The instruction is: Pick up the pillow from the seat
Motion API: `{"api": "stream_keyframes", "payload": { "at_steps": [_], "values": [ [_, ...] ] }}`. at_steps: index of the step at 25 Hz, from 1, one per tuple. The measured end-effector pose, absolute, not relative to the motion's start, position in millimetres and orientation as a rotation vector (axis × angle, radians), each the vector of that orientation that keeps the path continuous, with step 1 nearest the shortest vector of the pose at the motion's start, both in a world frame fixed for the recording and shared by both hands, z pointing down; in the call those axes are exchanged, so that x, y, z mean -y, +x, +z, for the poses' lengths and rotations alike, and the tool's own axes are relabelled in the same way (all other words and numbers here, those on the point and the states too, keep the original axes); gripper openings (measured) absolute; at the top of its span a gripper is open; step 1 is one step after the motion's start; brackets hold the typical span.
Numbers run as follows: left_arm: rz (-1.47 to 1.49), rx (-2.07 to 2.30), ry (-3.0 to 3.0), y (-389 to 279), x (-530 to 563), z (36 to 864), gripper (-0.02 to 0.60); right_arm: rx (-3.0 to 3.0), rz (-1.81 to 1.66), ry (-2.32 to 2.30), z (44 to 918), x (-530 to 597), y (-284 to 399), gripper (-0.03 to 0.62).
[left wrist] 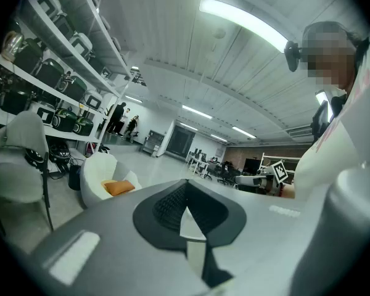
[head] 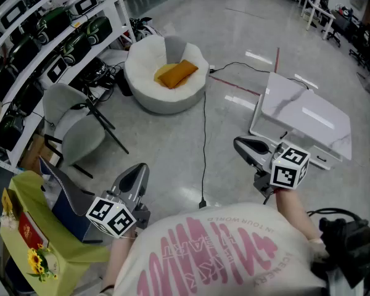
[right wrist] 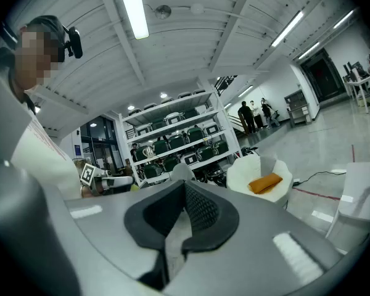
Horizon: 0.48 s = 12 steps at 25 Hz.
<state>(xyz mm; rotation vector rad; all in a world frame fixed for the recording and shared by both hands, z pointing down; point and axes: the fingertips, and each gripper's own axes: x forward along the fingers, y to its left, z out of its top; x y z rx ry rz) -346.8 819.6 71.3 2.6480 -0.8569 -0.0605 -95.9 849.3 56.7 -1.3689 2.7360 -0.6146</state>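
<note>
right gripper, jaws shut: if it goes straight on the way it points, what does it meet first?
Probably nothing near: the right gripper aims left of the white round seat holding the orange pillow. First in line looks to be the grey shell chair before the white metal shelving; depth is unclear.

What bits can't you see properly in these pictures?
- Head view: the underside of the orange pillow is hidden because it lies sunk in the white seat.
- Head view: the shelves are cut off by the left edge.
- Right gripper view: the people far back are too small to tell what they are doing.
</note>
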Motion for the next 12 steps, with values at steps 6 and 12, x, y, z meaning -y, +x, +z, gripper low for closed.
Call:
{"api": "stream_keyframes", "payload": {
  "at_steps": [6,12],
  "values": [
    [-0.028,0.859,2.653,-342.6,-817.3,52.3,0.011,-2.739,-0.611,-1.382,56.5,-846.6,-99.7,0.005],
    [-0.042,0.836,2.669,-353.2,-806.2,57.4,0.011,-2.737,-0.610,-1.403,57.8,-840.7,-108.9,0.005]
  ]
}}
